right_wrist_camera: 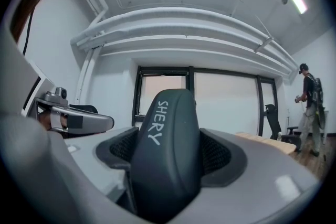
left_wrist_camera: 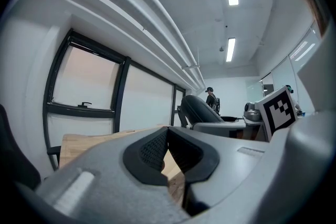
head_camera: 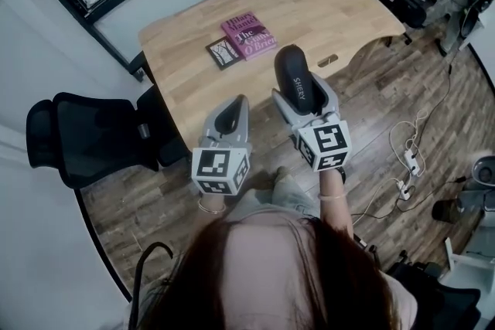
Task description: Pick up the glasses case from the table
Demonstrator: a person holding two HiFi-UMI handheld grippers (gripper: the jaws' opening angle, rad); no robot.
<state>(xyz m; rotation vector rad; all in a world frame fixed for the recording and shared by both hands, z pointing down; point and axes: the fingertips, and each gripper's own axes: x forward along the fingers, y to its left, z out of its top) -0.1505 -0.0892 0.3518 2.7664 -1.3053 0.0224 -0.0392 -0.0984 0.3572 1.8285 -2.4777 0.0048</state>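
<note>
The right gripper (head_camera: 300, 95) holds the dark case (head_camera: 291, 72) tight between its jaws, over the table (head_camera: 325, 4) edge. The left gripper (head_camera: 230, 117) has its jaws pressed together, with nothing between them.

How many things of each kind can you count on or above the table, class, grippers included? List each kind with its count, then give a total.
Glasses case: 1
Pink book: 1
Black-and-white card: 1
Grippers: 2, the left gripper and the right gripper
Total: 5
</note>
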